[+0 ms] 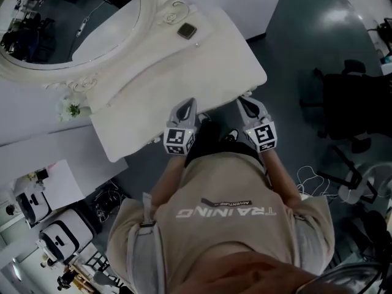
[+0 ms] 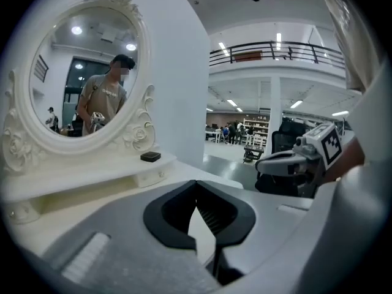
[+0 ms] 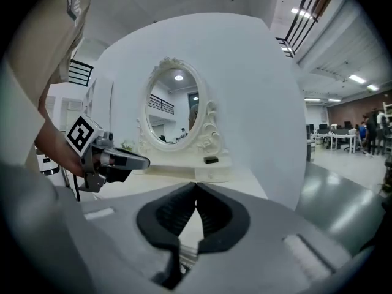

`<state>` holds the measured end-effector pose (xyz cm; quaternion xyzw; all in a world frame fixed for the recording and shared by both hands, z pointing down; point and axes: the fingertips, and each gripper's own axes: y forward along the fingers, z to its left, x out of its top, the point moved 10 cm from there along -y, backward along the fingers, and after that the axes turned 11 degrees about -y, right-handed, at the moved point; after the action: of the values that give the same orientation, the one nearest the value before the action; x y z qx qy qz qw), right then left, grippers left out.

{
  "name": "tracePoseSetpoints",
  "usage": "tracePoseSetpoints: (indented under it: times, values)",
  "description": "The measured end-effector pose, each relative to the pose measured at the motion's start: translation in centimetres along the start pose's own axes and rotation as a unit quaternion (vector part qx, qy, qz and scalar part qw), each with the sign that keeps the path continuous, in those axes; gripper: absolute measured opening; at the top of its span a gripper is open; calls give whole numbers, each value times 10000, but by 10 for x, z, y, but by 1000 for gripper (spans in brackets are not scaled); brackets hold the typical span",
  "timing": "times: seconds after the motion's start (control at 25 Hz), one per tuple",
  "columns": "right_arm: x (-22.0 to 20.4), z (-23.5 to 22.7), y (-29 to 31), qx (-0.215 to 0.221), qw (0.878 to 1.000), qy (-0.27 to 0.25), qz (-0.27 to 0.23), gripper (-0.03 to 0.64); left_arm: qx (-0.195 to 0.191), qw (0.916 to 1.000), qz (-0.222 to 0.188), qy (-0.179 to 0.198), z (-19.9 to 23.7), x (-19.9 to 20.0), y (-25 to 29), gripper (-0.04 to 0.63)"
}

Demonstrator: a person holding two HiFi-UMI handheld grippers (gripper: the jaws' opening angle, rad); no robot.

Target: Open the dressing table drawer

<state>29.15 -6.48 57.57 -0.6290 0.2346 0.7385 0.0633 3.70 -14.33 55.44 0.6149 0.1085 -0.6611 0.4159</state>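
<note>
The white dressing table (image 1: pixel 202 72) carries an oval mirror (image 1: pixel 67 23) in a carved frame. A small drawer front with a knob (image 2: pixel 150 177) sits under the mirror shelf; it also shows in the right gripper view as the drawer front (image 3: pixel 211 175), closed. The table's front face is hidden from the head view. My left gripper (image 1: pixel 188 103) and right gripper (image 1: pixel 244 100) hover side by side at the table's near edge, both pointing at it. The left gripper (image 2: pixel 196 182) is shut and holds nothing. The right gripper (image 3: pixel 196 184) is also shut and holds nothing.
A small black box (image 1: pixel 187 30) lies on the mirror shelf. A little flower sprig (image 1: pixel 72 109) stands by the table's left end. A black office chair (image 1: pixel 355 112) stands on the floor to the right, white devices (image 1: pixel 61 234) at lower left.
</note>
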Motion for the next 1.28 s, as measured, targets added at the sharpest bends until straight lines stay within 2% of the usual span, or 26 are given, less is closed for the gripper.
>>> tracePoseSetpoints:
  times: [0.08,0.2,0.44,0.68,0.84,1.0,1.12,1.2,1.28]
  values:
    - [0,0,5,54,10000,39,50,3,-50,9999,3,95,0,0,10,6]
    - [3,-8,14,26,9998,-9,192,3,-225,9997,-103,-27,6,7,31,6]
    - [19,-16,56,54,9989,-19,469,3,-425,9987,-286,42,41,37,51,6]
    - [37,-13,138,177,9972,-272,673,3,-486,9982,-358,42,99,60,54,6]
    - [36,-19,192,-18,9973,-173,708,5,-536,9982,-284,-11,130,55,55,6]
    - [22,-33,229,-38,9947,135,1015,29,-442,9984,-287,-218,136,52,57,6]
    - [15,-43,252,89,9926,104,1208,34,-280,9984,-228,-438,135,51,61,6]
    - [8,-50,267,188,9915,121,1284,81,-168,9984,-172,-511,134,51,64,6]
    - [-1,-57,280,235,9907,186,1328,87,-48,9983,-121,-561,132,50,66,6]
